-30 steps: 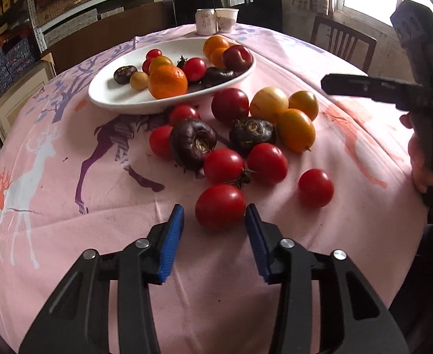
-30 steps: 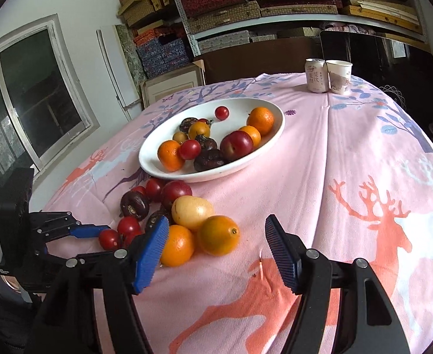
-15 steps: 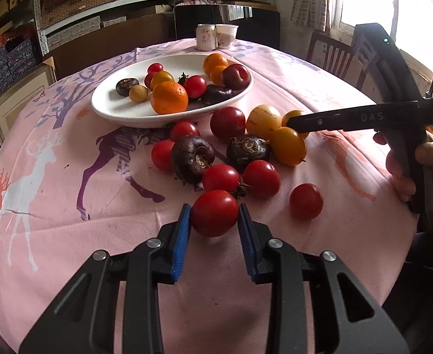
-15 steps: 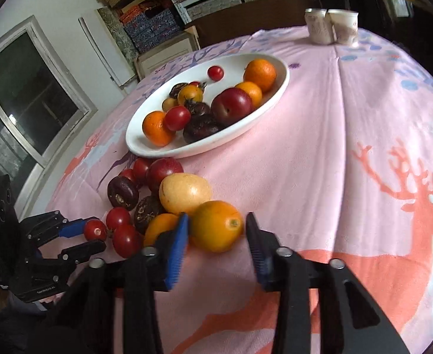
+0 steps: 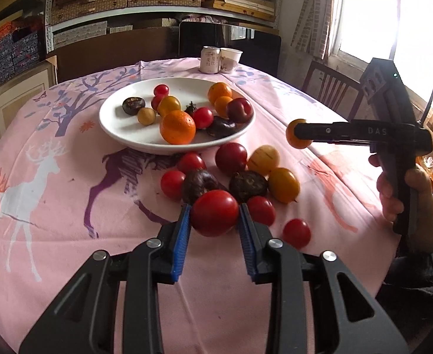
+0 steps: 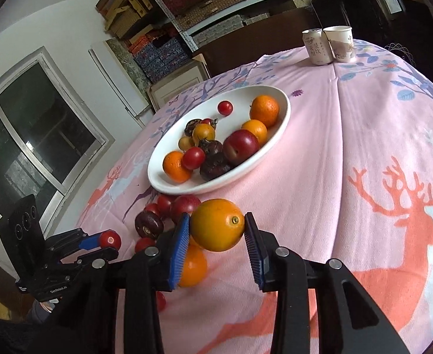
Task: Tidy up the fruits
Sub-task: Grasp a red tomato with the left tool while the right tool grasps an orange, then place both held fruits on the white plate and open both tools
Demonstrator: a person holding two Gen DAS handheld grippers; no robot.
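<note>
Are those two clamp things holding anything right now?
Yes. The left gripper pinches a red tomato across its sides; the right gripper pinches an orange fruit likewise.

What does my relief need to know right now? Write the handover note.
Left tongs: shut on a red tomato, lifted.
Right tongs: shut on an orange fruit, lifted.
Plate: already holds about a dozen fruits.
Cloth: about nine loose fruits lie beside the plate.
Left to do: probably plate both held fruits, then the loose ones.
</note>
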